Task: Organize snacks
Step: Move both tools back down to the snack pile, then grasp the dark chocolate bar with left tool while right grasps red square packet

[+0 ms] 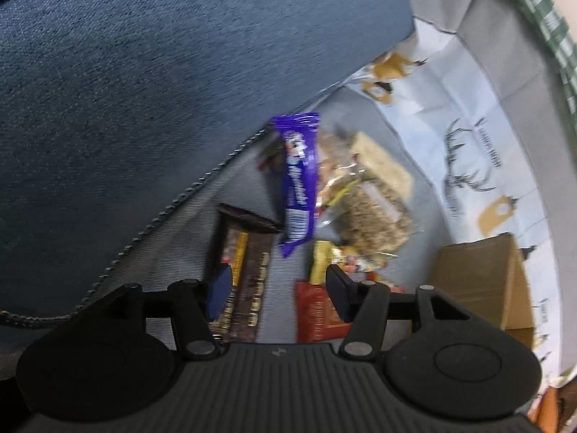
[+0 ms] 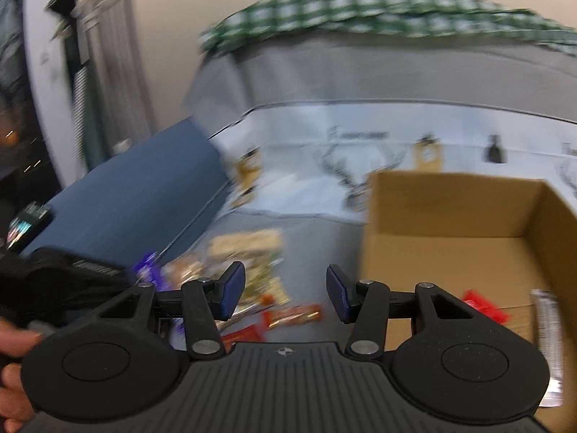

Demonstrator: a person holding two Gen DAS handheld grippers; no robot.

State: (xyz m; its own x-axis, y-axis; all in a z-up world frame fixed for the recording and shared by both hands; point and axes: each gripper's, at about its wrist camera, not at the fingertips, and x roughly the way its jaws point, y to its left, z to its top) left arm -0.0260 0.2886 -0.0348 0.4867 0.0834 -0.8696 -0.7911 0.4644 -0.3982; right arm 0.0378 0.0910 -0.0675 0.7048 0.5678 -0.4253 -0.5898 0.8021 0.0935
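Your left gripper (image 1: pixel 277 288) is spread wide, with nothing between its fingers. It points down at the snack pile (image 1: pixel 339 195) in the middle of the picture. A purple bar (image 1: pixel 298 176) lies there, with a dark brown bar (image 1: pixel 249 278) lower left of it. Your right gripper (image 2: pixel 285 294) is spread too, and holds nothing. The cardboard box (image 2: pixel 450 209) sits at its right, with a red snack (image 2: pixel 485 306) inside.
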